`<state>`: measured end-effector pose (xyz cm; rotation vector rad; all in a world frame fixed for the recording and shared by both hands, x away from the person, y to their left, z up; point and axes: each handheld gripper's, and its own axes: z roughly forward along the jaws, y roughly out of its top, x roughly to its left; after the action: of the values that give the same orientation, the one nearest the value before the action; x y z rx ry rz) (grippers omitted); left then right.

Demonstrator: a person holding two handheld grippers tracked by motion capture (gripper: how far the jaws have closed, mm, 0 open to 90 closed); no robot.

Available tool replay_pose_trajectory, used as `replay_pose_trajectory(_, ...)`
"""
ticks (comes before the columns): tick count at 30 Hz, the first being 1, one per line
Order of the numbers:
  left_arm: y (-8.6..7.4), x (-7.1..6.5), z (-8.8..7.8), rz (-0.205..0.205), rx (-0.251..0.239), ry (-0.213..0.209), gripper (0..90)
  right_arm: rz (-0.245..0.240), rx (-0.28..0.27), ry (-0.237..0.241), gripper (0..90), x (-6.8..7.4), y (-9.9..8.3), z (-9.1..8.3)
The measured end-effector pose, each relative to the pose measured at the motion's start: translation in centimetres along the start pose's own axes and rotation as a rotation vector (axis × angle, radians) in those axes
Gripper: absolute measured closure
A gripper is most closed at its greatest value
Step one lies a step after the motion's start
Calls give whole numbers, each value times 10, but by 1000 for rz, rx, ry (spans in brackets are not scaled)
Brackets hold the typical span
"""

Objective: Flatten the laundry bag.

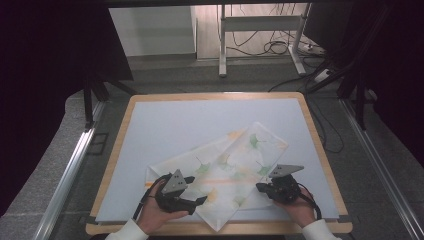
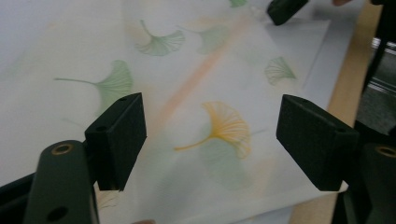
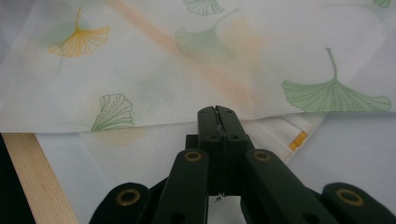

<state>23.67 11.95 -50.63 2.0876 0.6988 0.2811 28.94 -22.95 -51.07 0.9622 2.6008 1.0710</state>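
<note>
No text, label, brand, number or sign can be read; the cloth (image 1: 225,165) carries only printed ginkgo leaves in green and orange.

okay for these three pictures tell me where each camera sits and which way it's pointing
High view: above the near side of the table, looking forward and down at the leaf-print cloth; both hands, the left gripper and the right gripper show.
Left gripper view: rides the left gripper, looking along its spread jaws over the cloth.
Right gripper view: rides the right gripper, jaws together, tips at the cloth edge.
Shared: the left gripper view also catches the right gripper at the cloth's far side.
</note>
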Motion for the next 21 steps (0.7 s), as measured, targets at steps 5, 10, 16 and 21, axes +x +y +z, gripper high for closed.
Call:
replay_pose_trajectory(5, -2, -14, 8, 45, 33, -53, 184, 3, 24, -2, 891, 0, -1, 6)
replay_pose_trajectory(10, -4, -29, 19, 81, 77, -123, 116, 12, 42, -4, 890, 0, -2, 10)
replay_pose_trajectory(16, -7, -46, 29, 136, 118, -150, 58, 24, 40, 1, 890, -2, -2, 10)
replay_pose_trajectory(21, -9, -52, 36, 155, 152, -149, 27, 29, 37, 3, 890, -2, -2, 10)
